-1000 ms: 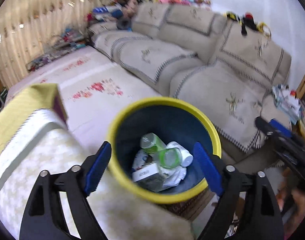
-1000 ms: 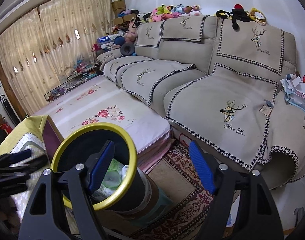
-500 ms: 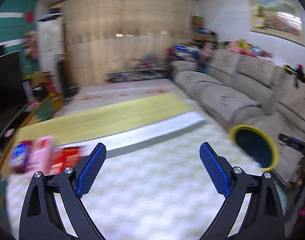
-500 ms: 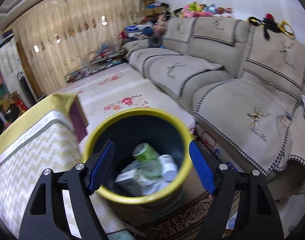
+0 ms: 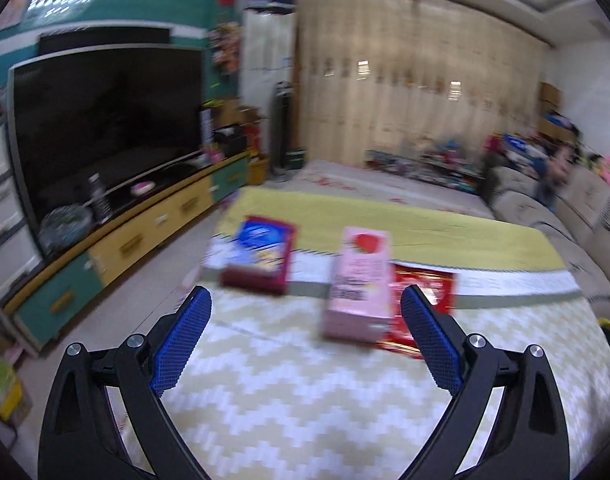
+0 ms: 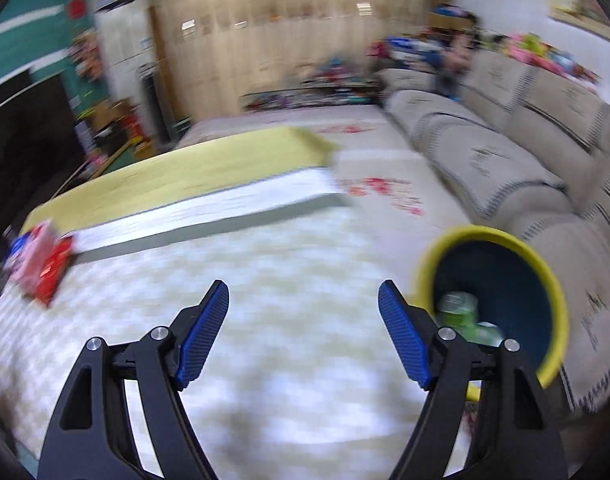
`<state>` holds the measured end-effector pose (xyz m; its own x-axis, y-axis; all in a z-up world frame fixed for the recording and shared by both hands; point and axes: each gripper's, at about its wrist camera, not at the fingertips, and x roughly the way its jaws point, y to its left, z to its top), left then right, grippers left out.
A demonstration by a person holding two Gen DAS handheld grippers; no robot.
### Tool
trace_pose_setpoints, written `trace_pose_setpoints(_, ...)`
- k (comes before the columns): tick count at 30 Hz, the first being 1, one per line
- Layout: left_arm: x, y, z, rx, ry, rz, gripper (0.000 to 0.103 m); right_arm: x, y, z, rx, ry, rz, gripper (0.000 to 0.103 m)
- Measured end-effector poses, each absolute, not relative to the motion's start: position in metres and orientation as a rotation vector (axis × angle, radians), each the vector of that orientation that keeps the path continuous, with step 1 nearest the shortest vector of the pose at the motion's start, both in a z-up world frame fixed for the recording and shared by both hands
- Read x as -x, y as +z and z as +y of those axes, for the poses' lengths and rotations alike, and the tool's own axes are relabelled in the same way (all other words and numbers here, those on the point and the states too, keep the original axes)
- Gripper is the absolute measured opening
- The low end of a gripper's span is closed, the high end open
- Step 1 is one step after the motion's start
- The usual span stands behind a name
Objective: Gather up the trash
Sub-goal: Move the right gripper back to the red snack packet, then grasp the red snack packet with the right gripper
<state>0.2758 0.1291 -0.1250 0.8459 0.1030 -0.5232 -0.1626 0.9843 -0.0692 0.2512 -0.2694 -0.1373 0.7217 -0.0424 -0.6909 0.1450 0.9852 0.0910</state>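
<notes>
In the left wrist view a pink box (image 5: 359,284) lies on the chevron table cloth (image 5: 305,400), partly over a red packet (image 5: 423,292). A dark red and blue box (image 5: 261,254) lies to its left. My left gripper (image 5: 305,338) is open and empty, just short of the pink box. In the right wrist view the yellow-rimmed blue bin (image 6: 505,292) stands at the table's right edge with a green bottle (image 6: 459,312) and other trash inside. My right gripper (image 6: 303,332) is open and empty over the table. The same boxes (image 6: 39,260) show blurred at far left.
A large TV (image 5: 105,120) on a yellow and green cabinet (image 5: 145,232) runs along the left. A beige sofa (image 6: 505,144) runs along the right. A yellow cloth strip (image 5: 385,224) covers the table's far end. Curtains (image 5: 405,80) hang at the back.
Both grippers have swung left, away from the bin and toward the table. The left view now faces the boxes; the bin has slid to the right edge of the right view.
</notes>
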Motion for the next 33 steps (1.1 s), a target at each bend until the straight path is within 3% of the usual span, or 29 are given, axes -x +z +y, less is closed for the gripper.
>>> trace_pose_setpoints(12, -0.257, -0.117, 0.138, 0.143, 0.26, 0.474, 0.095, -0.331, -0.149, -0.112, -0.087, 0.252, 0.91, 0.073)
trace_pose_setpoints(21, -0.248, -0.111, 0.126, 0.117, 0.243, 0.464, 0.096, -0.367, -0.162, -0.074, -0.078, 0.26, 0.975, 0.054)
trace_pose_setpoints(28, -0.246, -0.11, 0.125, 0.123, 0.238, 0.458, 0.096, -0.386, -0.172, -0.057, -0.082, 0.247, 0.997, 0.051)
trace_pose_setpoints(31, -0.245, -0.11, 0.124, 0.129, 0.237, 0.456, 0.096, -0.391, -0.173, -0.054, -0.092, 0.257, 1.0, 0.04)
trace_pose_setpoints(33, -0.245, -0.111, 0.124, 0.129, 0.236, 0.46, 0.096, -0.393, -0.173, -0.056, -0.118, 0.27, 1.004, 0.018)
